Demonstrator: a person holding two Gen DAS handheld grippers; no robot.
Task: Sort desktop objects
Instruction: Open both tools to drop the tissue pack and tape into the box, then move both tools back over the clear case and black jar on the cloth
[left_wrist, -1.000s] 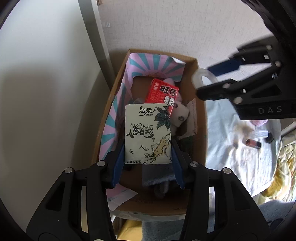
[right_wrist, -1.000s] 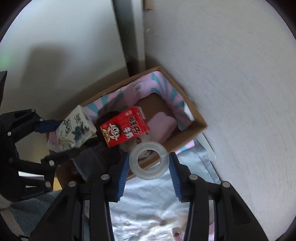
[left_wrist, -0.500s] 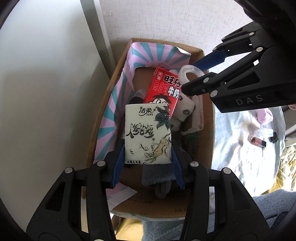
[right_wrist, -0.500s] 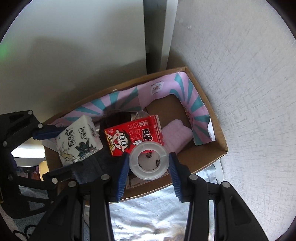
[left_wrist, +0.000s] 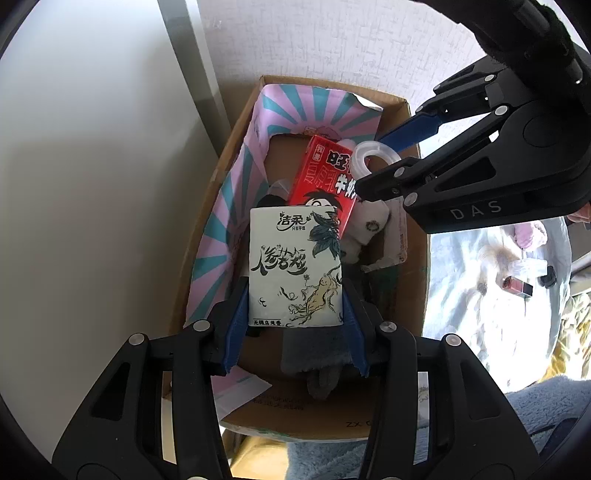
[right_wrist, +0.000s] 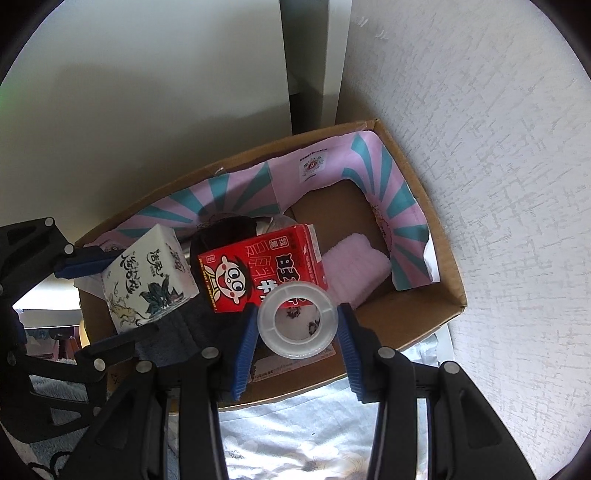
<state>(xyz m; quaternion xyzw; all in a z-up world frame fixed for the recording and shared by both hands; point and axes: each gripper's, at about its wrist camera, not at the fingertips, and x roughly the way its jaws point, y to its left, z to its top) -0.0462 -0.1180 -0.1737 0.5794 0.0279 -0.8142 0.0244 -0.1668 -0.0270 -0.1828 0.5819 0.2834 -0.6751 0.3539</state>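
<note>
My left gripper (left_wrist: 294, 295) is shut on a white tissue pack (left_wrist: 294, 266) with black ink drawings, held above the cardboard box (left_wrist: 207, 236). The same pack (right_wrist: 147, 275) shows at the left of the right wrist view. My right gripper (right_wrist: 297, 319) is shut on a clear tape roll (right_wrist: 297, 319), which hangs over the box interior beside the red milk carton (right_wrist: 258, 271). From the left wrist view the tape roll (left_wrist: 364, 162) sits at the carton's (left_wrist: 325, 184) upper right, pinched by the right gripper's blue pads.
The cardboard box (right_wrist: 424, 314) stands against a textured white wall, lined with pink and teal striped paper (right_wrist: 391, 206). Inside lie a pink cloth (right_wrist: 354, 266), a dark grey fabric item (left_wrist: 314, 360) and a small white plush (left_wrist: 369, 225). A floral cloth (left_wrist: 491, 295) with small items lies to the right.
My right gripper with the tape roll has moved in over the box and lowered, from outside its edge to beside the red carton. The left gripper has kept still with the tissue pack.
</note>
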